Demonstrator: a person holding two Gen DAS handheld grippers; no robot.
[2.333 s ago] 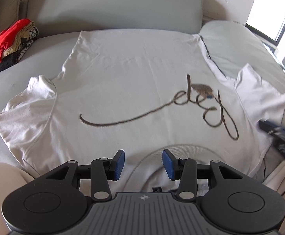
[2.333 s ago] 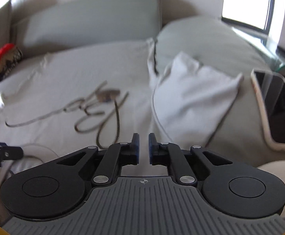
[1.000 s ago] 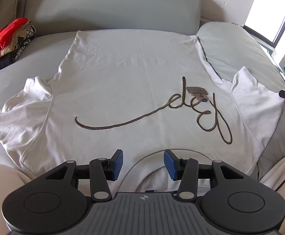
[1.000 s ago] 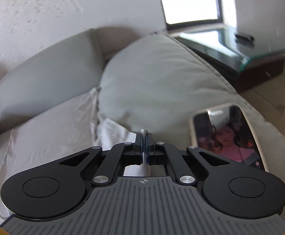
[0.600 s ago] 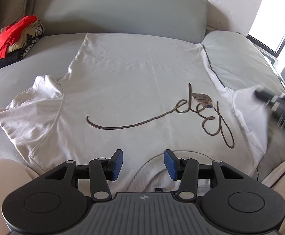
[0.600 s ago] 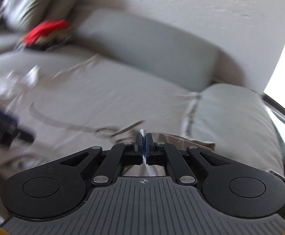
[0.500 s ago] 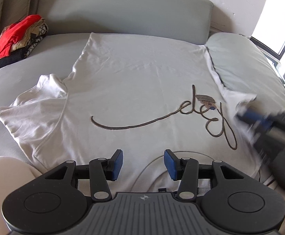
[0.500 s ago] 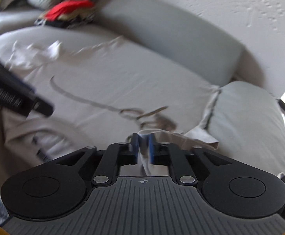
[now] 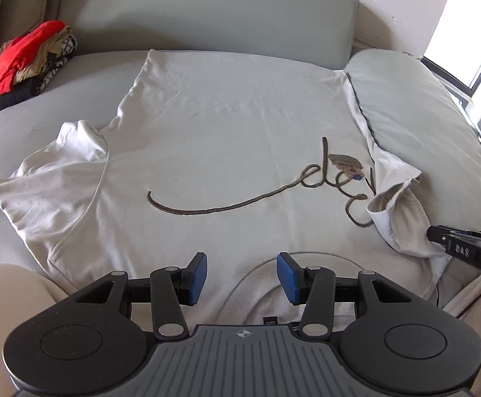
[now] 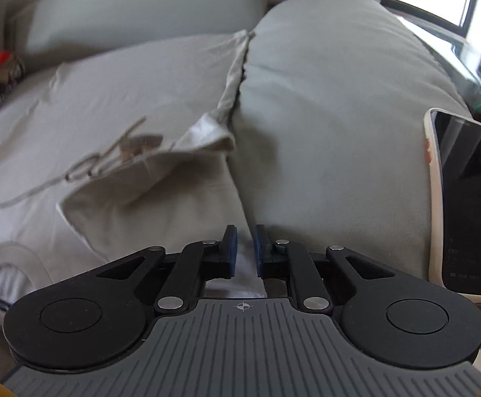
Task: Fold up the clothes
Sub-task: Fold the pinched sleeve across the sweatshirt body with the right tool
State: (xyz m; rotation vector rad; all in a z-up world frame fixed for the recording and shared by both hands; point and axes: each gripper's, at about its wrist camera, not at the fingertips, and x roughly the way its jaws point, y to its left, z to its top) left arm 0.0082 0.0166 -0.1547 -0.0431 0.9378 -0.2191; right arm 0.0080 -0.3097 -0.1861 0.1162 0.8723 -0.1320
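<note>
White T-shirt [image 9: 227, 132] spread on grey sofa [image 9: 207, 16], window [image 9: 465, 43] right

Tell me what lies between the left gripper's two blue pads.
Between the left gripper pads, only the white T-shirt shows, lying flat below, its collar curving nearby; nothing is pinched. The left wrist view shows it.
</note>
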